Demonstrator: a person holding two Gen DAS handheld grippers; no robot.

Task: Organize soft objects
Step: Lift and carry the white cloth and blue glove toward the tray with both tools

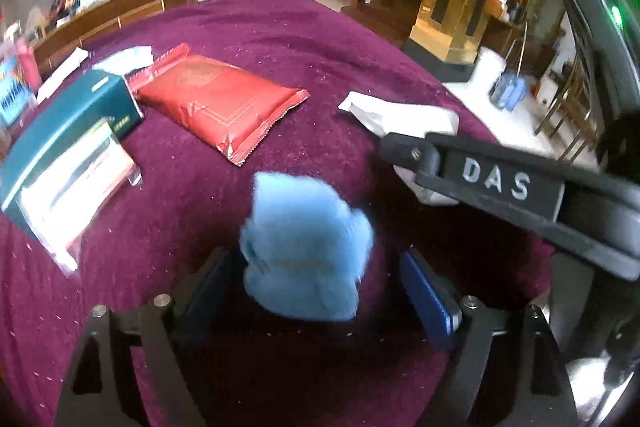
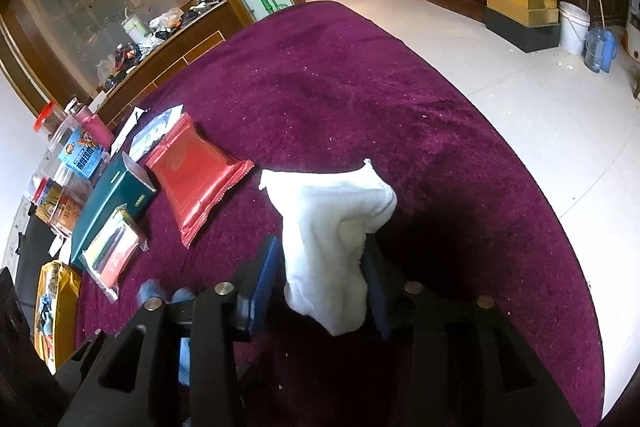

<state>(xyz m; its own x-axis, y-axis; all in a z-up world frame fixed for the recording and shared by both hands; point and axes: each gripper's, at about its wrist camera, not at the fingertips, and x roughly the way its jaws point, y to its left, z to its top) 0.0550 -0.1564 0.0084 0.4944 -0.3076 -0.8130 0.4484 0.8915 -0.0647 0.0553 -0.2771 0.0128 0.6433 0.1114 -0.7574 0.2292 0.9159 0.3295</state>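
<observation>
Blue cloth (image 1: 304, 251), soft and bunched, blurred in the left wrist view. It sits between the two fingers of the left gripper (image 1: 316, 283), over the purple tablecloth (image 1: 280, 59). Jaws stand partway apart; a gap shows between the cloth and the right-hand blue pad (image 1: 428, 295), while the left side lies close to the other pad. Whether it is touching there cannot be told.

White cloth (image 2: 332, 239), crumpled, hangs between the fingers of the right gripper (image 2: 324, 279). Its lower part lies against both pads; its upper part fans out above the fingertips, one corner pointing up. Jaws narrow, closed on the cloth. In the left wrist view the same white cloth (image 1: 404, 115) shows behind the right gripper's black finger (image 1: 500, 179), which bears the letters DAS.

Farther out on the tablecloth: a red foil packet (image 1: 220, 107) lying flat, well apart from both cloths. Just beside it, a dark green box (image 1: 80, 123) with a clear-wrapped packet (image 1: 80, 183) on top. A yellow bag (image 2: 54, 311) lies at the table's near left edge in the right wrist view. Beyond the table, pale floor tiles (image 2: 500, 67).
</observation>
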